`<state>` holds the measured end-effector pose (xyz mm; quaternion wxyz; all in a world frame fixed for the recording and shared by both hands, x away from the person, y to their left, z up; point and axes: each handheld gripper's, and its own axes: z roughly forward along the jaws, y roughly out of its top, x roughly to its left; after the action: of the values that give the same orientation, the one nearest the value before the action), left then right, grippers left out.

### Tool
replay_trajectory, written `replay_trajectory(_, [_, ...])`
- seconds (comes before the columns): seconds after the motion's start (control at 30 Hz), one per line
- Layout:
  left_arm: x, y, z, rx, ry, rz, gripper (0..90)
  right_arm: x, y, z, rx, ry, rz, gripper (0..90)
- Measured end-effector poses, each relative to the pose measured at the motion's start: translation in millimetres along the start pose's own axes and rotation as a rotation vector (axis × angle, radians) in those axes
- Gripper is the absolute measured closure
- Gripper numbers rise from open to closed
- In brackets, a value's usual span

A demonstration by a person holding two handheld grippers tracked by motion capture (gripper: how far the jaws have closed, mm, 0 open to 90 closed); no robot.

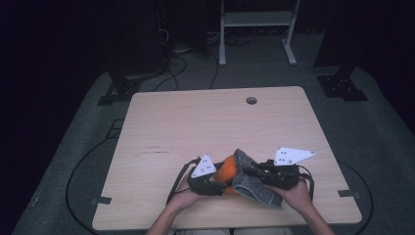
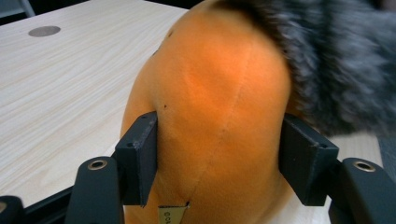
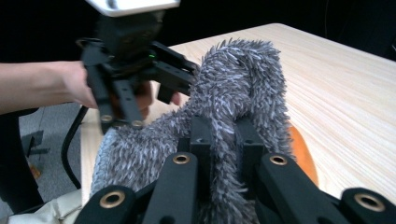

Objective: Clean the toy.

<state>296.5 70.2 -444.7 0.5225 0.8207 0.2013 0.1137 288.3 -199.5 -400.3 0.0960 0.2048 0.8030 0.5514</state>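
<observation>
— On the near half of the pale wooden surface [image 1: 195, 122], what's lying there?

— An orange plush ball [image 1: 227, 169] with a shaggy grey cover [image 1: 249, 183] draped over its right side, both close to the person's edge, between the two hands. The grey fabric hangs down past the ball toward that edge.

— How does the left tool [image 1: 215, 177] stand?

— Clamped on the orange plush ball. In the left gripper view its two black pads [image 2: 140, 158] press into the soft sides, with a seam and a small label [image 2: 172, 213] between them. The grey cover [image 2: 336, 65] shows at upper right, over the ball's top.

— And the right tool [image 1: 252, 172]?

— Pinched tight on a fold of the grey cover [image 3: 233, 116]; in the right gripper view the pile bulges up between its jaws. A sliver of orange [image 3: 301, 154] peeks out to the right of them, and the left tool [image 3: 140, 98] is just beyond the fabric, in the other hand [image 3: 79, 88].

— Anything smaller on the surface?

— A round cable hole [image 1: 251, 100] near the far edge.
</observation>
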Motion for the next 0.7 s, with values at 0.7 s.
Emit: replay_trajectory(0.7, [-14.1,10.1,9.7,0.027,0.003,0.076,13.0,-14.2,-9.7,-18.1,0.030,-0.043,0.038,80.7])
